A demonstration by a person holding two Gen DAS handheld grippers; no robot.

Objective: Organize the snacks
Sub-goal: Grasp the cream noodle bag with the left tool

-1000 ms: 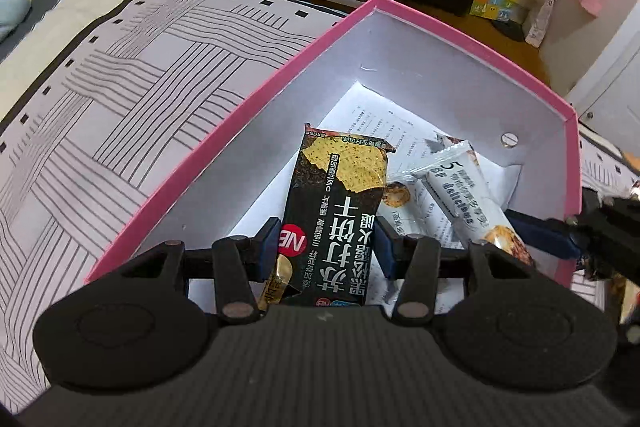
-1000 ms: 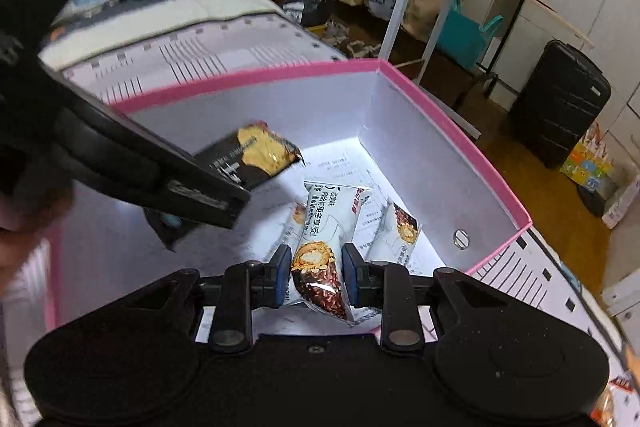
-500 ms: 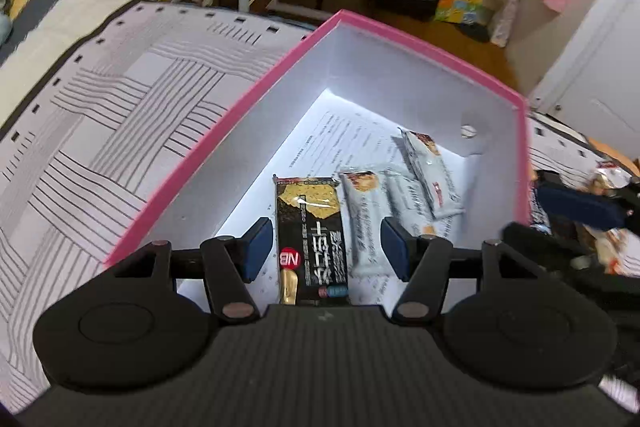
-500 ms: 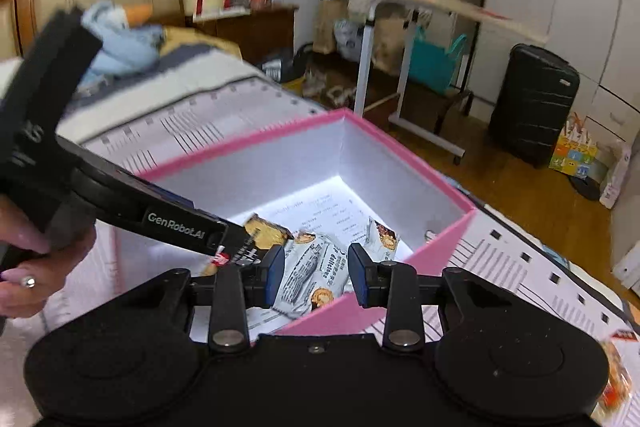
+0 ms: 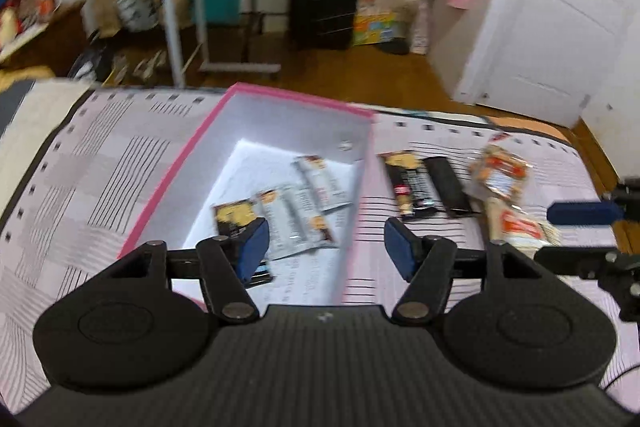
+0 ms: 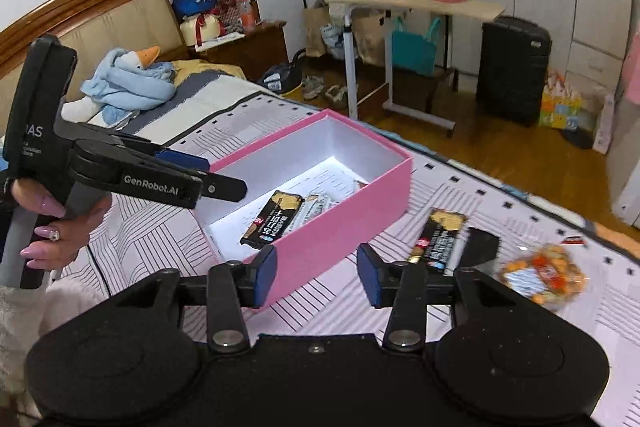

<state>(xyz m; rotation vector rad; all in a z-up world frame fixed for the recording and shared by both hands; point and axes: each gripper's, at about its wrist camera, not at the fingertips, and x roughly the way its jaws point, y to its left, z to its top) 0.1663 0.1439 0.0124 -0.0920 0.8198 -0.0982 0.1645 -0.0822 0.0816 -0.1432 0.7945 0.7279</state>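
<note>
- Both snacks are down. A second ago the left gripper [image 5: 322,247] clamped the black cracker pack [image 6: 272,223] and the right gripper [image 6: 316,277] pinched a white bar; now both lie in the pink box [image 6: 340,227] on the bed [image 6: 520,227].
- Both grippers' jaws have just been opening, and they stand parted with nothing between them.
- Both have lifted clear of the box and look down at it.
- White bars [image 5: 296,211] sit beside the cracker pack on the box floor.
- Left to sort, I'd say: another black pack [image 6: 438,237], a dark packet [image 6: 480,245] just beside it, and orange-printed bags [image 6: 542,275] on the bedspread right of the box.
</note>
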